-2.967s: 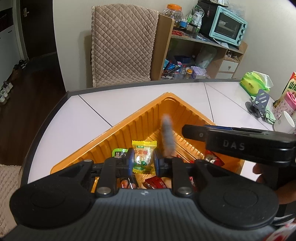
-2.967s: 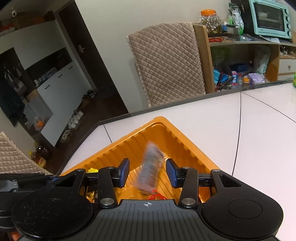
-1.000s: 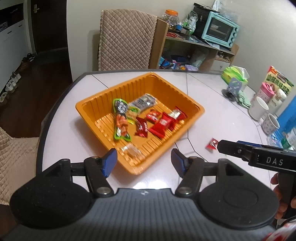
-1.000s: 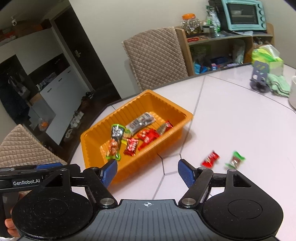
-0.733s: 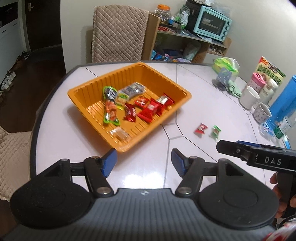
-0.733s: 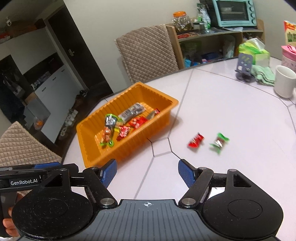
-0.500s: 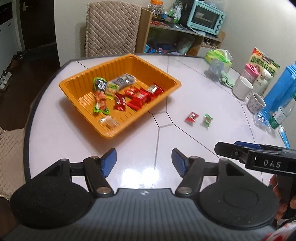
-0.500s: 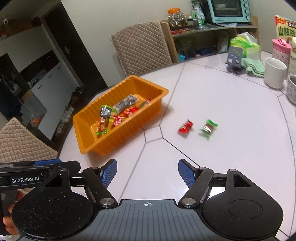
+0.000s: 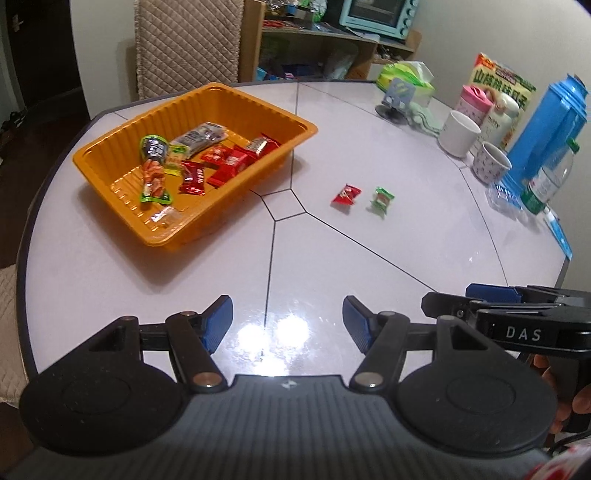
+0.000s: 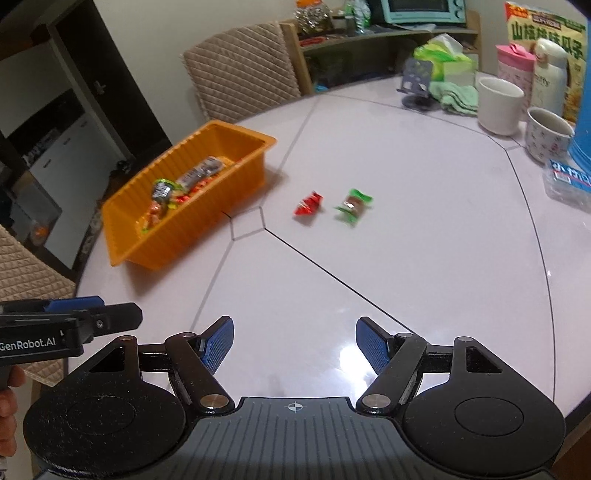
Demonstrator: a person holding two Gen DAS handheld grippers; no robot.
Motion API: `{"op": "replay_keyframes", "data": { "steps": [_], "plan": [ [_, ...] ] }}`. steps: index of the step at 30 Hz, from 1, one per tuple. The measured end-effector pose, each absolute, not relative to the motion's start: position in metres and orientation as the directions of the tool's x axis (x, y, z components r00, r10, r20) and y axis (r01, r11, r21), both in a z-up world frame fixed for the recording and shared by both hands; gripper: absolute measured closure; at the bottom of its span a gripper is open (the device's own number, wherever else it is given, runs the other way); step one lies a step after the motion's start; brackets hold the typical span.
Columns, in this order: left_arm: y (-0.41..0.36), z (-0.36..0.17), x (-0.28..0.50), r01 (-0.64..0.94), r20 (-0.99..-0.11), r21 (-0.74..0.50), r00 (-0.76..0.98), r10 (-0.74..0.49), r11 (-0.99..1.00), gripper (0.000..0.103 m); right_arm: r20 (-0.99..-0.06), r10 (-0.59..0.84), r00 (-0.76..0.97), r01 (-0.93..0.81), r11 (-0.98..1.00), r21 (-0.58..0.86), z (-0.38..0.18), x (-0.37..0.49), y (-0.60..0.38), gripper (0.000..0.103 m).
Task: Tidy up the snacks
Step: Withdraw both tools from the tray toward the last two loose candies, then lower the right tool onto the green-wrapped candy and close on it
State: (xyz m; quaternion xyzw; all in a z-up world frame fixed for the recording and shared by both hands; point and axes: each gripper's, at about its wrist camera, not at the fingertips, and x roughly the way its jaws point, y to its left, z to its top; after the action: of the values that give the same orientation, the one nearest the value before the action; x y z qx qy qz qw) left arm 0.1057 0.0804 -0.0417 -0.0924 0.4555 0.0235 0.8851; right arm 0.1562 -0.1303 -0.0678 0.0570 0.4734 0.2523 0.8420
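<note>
Nearest the cameras, the left gripper (image 9: 287, 323) hangs over the near part of the white table (image 9: 332, 258) with its blue-padded jaws spread wide and nothing between them, and the right gripper (image 10: 294, 341) does the same beside it, jaws wide and empty. Each shows at the edge of the other's view. Taking the orange tray (image 9: 110, 184) as the landmark: it sits on the table well beyond both grippers, toward the left side, and holds a loose heap of snacks. Near its front wall lies a small clear-wrapped sweet (image 9: 165, 214); behind that a green-edged packet (image 9: 152, 173) with orange contents lies lengthwise, with several red wrapped candies (image 9: 225, 162) to its right and a silver-grey bar (image 9: 201, 136) toward the tray's far wall. To the right of the tray, well apart from it on the bare tabletop, a red candy (image 9: 346, 194) and a green candy (image 9: 382, 198) lie just beside each other without touching. Farther right of the tray, along the table's far edge, stand a white mug (image 9: 459, 133), a patterned cup (image 9: 491, 162), a pink cup (image 9: 476, 101) and a tall blue jug (image 9: 546, 129). Beyond the tray, off the table, a quilted chair (image 9: 188, 44) stands beside a wooden shelf carrying a teal toaster oven (image 9: 380, 14).
</note>
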Motion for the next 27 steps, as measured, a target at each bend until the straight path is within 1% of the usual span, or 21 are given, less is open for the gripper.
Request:
{"op": "replay_keyframes", "data": {
  "steps": [16,27],
  "plan": [
    [0.056,-0.068,0.140,-0.070,-0.836,-0.116,0.545,-0.059,0.991,0.040,-0.809,0.397,0.434,-0.317,0.908,0.275,-0.090,0.179,-0.146,0.030],
    [0.051,-0.078,0.179,-0.056,-0.835,-0.113,0.547,-0.064,0.992,0.040,-0.804,0.379,0.459,-0.294,0.918,0.265,-0.097,0.207,-0.149,0.030]
  ]
}}
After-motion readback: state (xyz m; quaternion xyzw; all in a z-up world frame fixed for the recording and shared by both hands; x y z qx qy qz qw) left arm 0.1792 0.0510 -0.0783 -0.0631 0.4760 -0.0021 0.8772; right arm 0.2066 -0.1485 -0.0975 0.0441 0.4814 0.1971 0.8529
